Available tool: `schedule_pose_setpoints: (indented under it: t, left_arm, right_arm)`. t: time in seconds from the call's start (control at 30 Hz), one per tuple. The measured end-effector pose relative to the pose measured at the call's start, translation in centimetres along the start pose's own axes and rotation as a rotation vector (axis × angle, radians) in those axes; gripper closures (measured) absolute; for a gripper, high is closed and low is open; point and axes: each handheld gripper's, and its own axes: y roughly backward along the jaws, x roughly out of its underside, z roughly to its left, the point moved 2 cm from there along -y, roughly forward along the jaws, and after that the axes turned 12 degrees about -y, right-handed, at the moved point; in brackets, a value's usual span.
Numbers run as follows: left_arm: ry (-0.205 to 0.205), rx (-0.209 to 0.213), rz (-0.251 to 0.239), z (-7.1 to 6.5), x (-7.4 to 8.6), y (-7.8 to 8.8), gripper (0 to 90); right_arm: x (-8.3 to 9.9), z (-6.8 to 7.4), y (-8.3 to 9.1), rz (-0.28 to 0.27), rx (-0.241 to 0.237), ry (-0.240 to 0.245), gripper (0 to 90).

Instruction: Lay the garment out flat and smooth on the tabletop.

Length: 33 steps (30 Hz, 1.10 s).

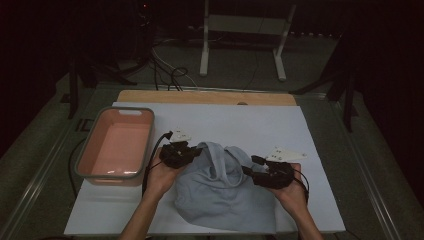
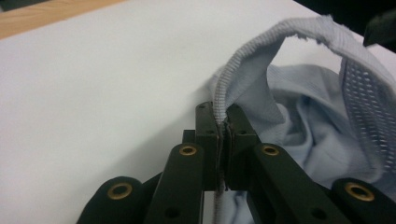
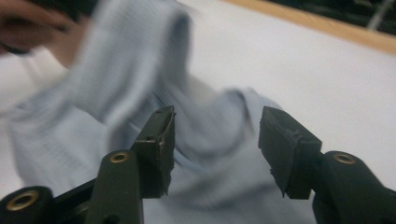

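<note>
A light blue garment lies crumpled on the white table cover, between my two grippers. My left gripper is at the garment's left side, shut on its ribbed hem, which arches up from the closed jaws. On the garment's right side my right gripper is open. In the right gripper view its jaws stand apart around a gap, with the blurred garment behind them and nothing pinched between the pads.
A pink tub with a grey rim stands at the left of the table cover. A wooden board edge runs along the far side. Beyond the table are cables and a white stand on the floor.
</note>
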Motion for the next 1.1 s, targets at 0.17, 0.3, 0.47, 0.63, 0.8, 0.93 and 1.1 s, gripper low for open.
schedule_pose_setpoints:
  t: [0.17,0.3,0.47,0.63,0.8,0.93,1.1]
  left_arm:
    - [0.035,-0.023,-0.010,0.7,-0.1,-0.1,87.2]
    - [0.049,-0.039,-0.016,1.1,-0.3,0.1,87.2]
    - [0.063,-0.054,-0.023,1.6,-0.7,0.3,87.3]
    - [0.068,-0.056,-0.027,1.7,-0.7,0.2,87.3]
    - [0.076,-0.060,-0.029,2.0,-0.7,0.3,87.3]
    - [0.088,-0.073,-0.034,2.3,-0.8,0.7,87.5]
    - [0.120,-0.111,-0.042,3.2,-0.9,1.5,87.7]
  right_arm:
    - [1.3,-1.6,-0.1,0.048,0.079,-0.024,43.2]
    - [2.0,-2.6,-0.4,0.078,0.111,-0.045,43.0]
    - [2.4,-3.3,-0.7,0.103,0.141,-0.077,43.7]
    - [2.9,-4.5,-1.9,0.164,0.195,-0.104,46.6]
    - [3.3,-5.3,-3.2,0.202,0.224,-0.131,52.6]
    - [3.3,-5.0,-3.2,0.209,0.208,-0.117,83.9]
    - [2.9,-5.0,-1.7,0.173,0.249,-0.115,85.7]
